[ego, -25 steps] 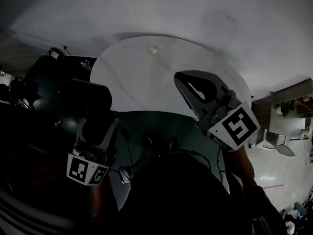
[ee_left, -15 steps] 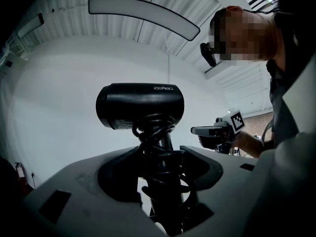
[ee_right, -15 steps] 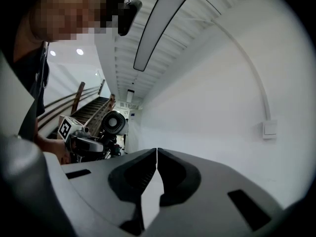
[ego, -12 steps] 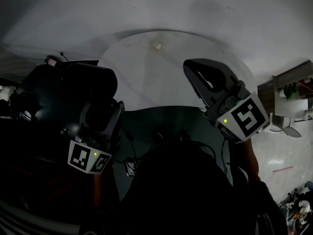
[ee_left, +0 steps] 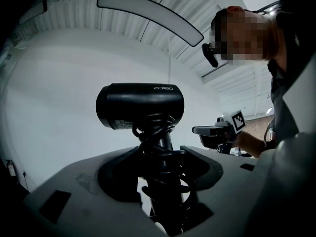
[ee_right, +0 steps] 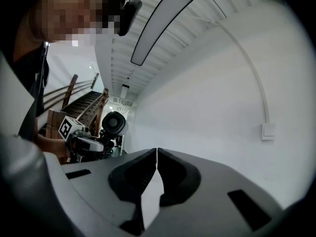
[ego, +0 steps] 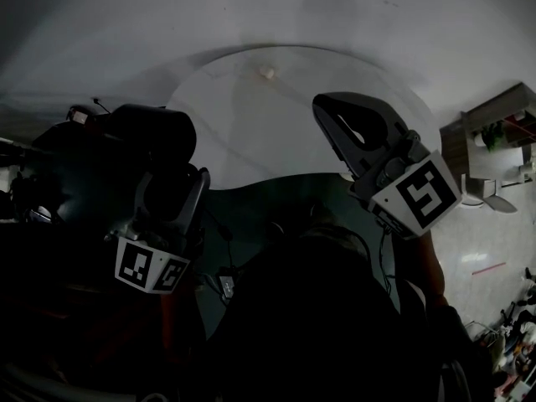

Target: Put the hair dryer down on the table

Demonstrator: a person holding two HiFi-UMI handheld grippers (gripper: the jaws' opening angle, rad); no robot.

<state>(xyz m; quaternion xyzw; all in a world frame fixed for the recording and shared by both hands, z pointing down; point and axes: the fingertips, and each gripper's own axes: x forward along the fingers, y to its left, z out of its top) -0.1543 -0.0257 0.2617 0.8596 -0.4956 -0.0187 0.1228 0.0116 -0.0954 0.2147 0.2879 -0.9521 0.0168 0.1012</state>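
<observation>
A black hair dryer (ego: 155,134) stands upright in my left gripper (ego: 167,181), off the left edge of the round pale table (ego: 251,124). In the left gripper view the dryer's barrel (ee_left: 140,105) sits above the jaws. Its handle, wrapped in coiled cord (ee_left: 160,154), is clamped between them, so the left gripper (ee_left: 160,152) is shut on it. My right gripper (ego: 328,115) hovers over the table's right part, shut and empty. Its jaws meet in the right gripper view (ee_right: 157,151), which also shows the dryer (ee_right: 114,122) at a distance.
A small pale object (ego: 266,72) lies near the table's far edge. Dark equipment (ego: 79,115) crowds the left side. A wooden shelf unit (ego: 494,132) stands on the floor at right. A wall switch (ee_right: 268,131) and a staircase (ee_right: 81,105) show in the right gripper view.
Both grippers have risen a little in the head view and the left has drawn inward. The hair dryer stays clamped in the left gripper; the right stays shut.
</observation>
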